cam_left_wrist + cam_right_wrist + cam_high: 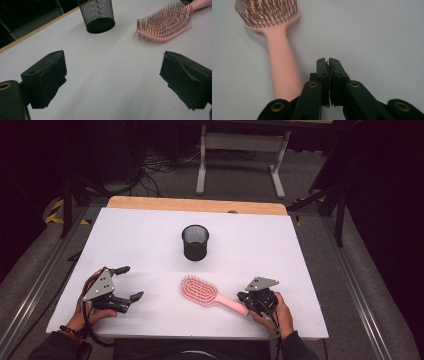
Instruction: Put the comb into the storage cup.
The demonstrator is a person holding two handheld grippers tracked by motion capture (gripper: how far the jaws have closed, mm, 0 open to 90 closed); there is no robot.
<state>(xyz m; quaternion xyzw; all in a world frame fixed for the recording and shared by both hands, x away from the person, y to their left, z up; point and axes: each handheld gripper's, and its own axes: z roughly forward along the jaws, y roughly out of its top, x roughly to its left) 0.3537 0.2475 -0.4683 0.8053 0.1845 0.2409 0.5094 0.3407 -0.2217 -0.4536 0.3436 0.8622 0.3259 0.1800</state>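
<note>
Nearest to me, my right gripper (pixel 328 61) is sitting with its jaws pressed together on nothing. Its own view is showing what the high view is blurring: the pink hairbrush's (pixel 279 57) handle is lying just beside the jaws, on their left in that view, not between them, and I cannot tell whether it is touching the gripper body lower down. From above, the right gripper (pixel 243 296) is resting at the handle end of the hairbrush (pixel 205 293), whose bristled head is pointing away toward the table's middle, bristles up.

My left gripper (pixel 129 282) is lying well apart from the brush, jaws spread wide over bare white table (pixel 150 235). Its own view is looking between the open jaws (pixel 112 75) toward the brush head (pixel 166 26).

Farther off, the black mesh cup (pixel 195 242) is standing upright beyond the brush; the left gripper view is showing its mesh wall (pixel 98 15) clearly.
</note>
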